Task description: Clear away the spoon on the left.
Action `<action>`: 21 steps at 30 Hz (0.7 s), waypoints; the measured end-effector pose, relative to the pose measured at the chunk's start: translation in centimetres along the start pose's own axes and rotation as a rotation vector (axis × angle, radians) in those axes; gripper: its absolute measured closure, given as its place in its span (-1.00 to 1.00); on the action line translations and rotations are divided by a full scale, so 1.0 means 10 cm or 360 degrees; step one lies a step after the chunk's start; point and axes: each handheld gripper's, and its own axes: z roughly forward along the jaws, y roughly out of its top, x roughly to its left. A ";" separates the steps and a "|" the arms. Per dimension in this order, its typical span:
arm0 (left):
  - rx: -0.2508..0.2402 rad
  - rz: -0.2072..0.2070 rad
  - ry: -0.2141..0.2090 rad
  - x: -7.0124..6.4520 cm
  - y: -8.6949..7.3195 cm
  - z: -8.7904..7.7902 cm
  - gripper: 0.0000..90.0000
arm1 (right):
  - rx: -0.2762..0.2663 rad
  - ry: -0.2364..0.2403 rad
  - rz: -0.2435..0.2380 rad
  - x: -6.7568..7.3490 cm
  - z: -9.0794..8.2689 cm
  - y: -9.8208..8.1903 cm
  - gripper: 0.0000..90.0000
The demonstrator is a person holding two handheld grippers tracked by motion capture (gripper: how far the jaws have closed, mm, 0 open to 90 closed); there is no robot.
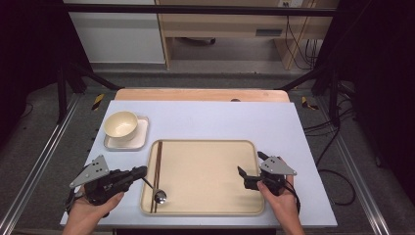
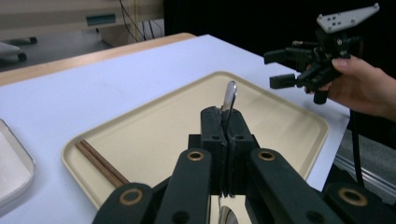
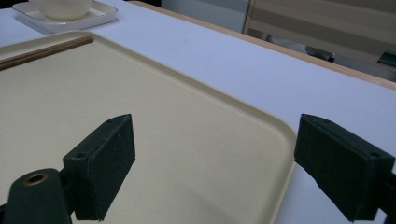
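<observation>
A beige tray (image 1: 208,171) lies at the front middle of the white table. My left gripper (image 1: 143,172) is at the tray's left rim, shut on a metal spoon (image 1: 159,196); the spoon's bowl hangs over the tray's front left corner. In the left gripper view the spoon's handle (image 2: 229,95) sticks out past the closed jaws of the left gripper (image 2: 225,120). Dark wooden chopsticks (image 1: 157,166) lie along the tray's left side. My right gripper (image 1: 251,165) stands open over the tray's right edge, and nothing is between its jaws in the right gripper view (image 3: 215,168).
A cream bowl (image 1: 120,125) stands on a white square plate (image 1: 139,139) at the back left, beyond the tray. The wooden table edge (image 1: 200,94) runs along the far side. Cables lie on the floor to the right (image 1: 337,181).
</observation>
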 end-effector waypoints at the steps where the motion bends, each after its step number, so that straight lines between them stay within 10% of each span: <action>1: 0.0015 -0.0003 -0.0008 0.00 -0.01 0.01 0.97 | 0.0002 -0.0001 -0.0001 0.00 0.00 0.00 -0.71; 21: 0.0228 0.0060 0.0000 0.30 0.01 0.62 0.79 | 0.0018 0.0016 -0.0003 0.02 0.02 0.00 -0.72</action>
